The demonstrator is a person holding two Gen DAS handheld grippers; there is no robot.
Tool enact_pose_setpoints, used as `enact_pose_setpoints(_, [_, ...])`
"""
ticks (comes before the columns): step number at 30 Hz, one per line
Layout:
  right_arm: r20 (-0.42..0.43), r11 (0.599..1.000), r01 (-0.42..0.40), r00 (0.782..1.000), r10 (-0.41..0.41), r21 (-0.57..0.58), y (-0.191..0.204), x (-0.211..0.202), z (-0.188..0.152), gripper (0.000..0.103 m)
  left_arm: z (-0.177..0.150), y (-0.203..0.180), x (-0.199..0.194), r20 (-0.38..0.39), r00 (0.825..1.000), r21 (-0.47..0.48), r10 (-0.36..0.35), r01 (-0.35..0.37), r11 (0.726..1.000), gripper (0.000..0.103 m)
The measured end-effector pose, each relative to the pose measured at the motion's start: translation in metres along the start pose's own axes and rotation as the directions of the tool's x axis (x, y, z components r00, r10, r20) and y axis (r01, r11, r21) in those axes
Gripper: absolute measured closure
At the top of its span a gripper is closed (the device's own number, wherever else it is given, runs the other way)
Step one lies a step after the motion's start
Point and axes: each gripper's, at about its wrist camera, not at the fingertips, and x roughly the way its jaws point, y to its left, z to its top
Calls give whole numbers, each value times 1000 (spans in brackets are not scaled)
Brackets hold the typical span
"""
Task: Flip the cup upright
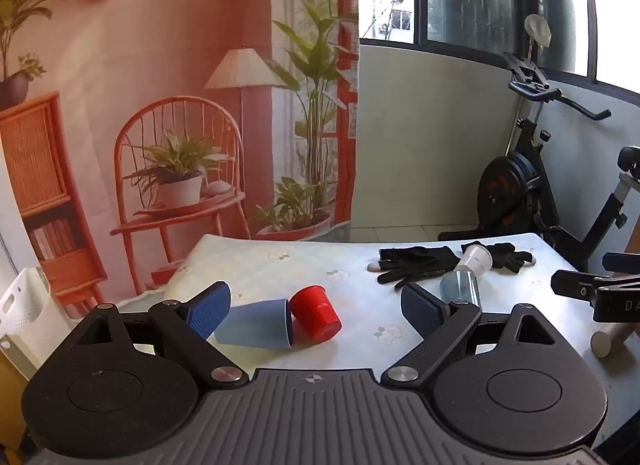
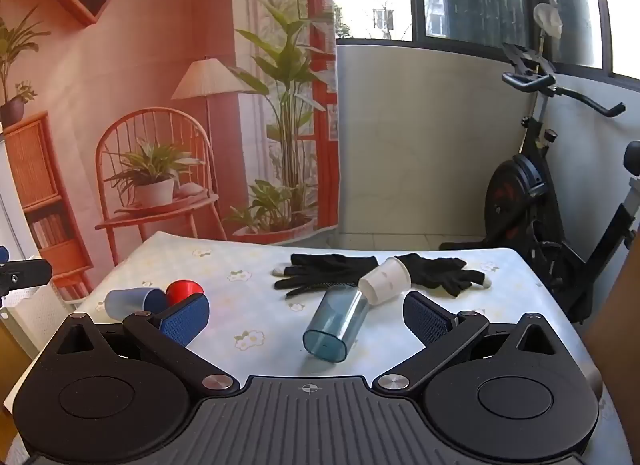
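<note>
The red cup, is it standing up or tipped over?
Tipped over. The red cup lies on its side on the table, touching the blue cup, which also lies sideways.

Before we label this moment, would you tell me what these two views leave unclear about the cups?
- Left wrist view: the tinted clear cup is partly hidden behind the left gripper finger.
- Right wrist view: the blue cup and red cup are partly hidden behind the right gripper finger.
</note>
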Motion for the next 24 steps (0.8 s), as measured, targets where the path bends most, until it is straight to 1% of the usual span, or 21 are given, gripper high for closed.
enact_pose_setpoints(1, [-4, 1000, 0, 1000, 0, 1, 0, 0, 0, 0, 0, -2, 0, 0, 1000, 4, -4, 4, 1000, 9])
enact_pose_setpoints(2, [-5, 1000, 0, 1000, 1, 1, 0, 0, 0, 0, -3, 1, -1, 2, 1000, -20, -4, 4, 1000, 9])
enact_pose_setpoints(4, [-8, 1000, -2, 1000, 2, 4, 0, 0, 0, 0, 0, 6, 5, -31, 999, -46, -10, 8, 999, 9])
enact_pose_setpoints(7, [-7, 1000, -2, 1000, 2, 4, 0, 0, 0, 0, -1, 11, 2, -22, 1000, -61, -19, 17, 998, 9])
enact_pose_setpoints(24, [-13, 1000, -2, 1000, 2, 4, 0, 2, 1, 1, 0, 7, 2, -19, 1000, -45, -20, 19, 999, 9])
